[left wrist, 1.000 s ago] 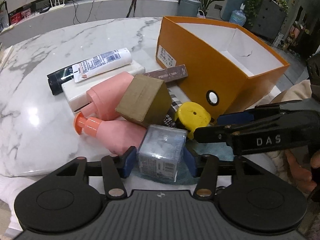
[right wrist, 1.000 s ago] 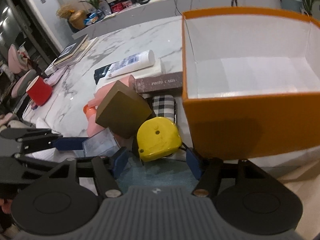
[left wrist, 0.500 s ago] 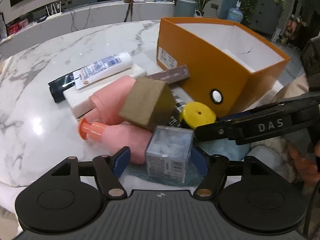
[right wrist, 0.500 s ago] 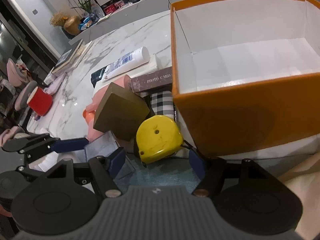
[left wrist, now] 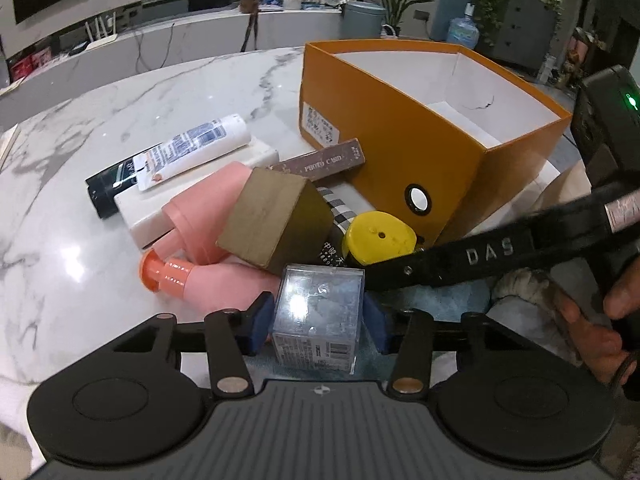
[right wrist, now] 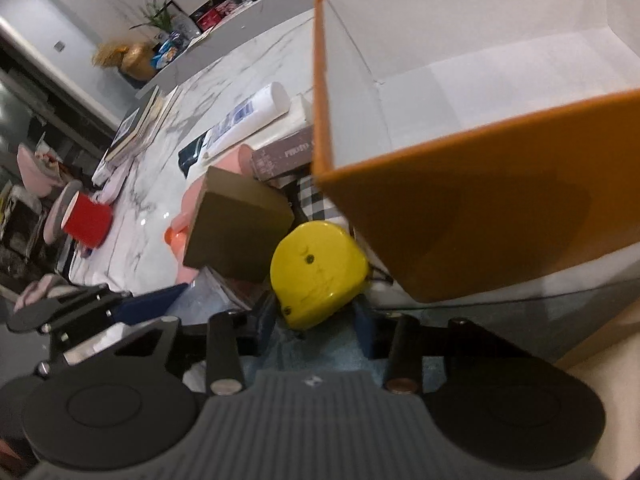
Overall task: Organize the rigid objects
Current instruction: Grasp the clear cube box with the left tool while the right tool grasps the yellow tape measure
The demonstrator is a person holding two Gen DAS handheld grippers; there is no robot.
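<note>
Left gripper point(left wrist: 316, 322): jaws closing, pads against the clear box point(left wrist: 318, 314), at the pile's near edge.
Right gripper point(right wrist: 316, 322): jaws closing on the yellow tape measure point(right wrist: 316, 270), beside the orange box point(right wrist: 480, 208).

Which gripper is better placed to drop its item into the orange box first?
Right. The right gripper, jaws closing around the yellow tape measure, sits right beside the orange box. The left gripper, around the clear cube, is farther away.
</note>
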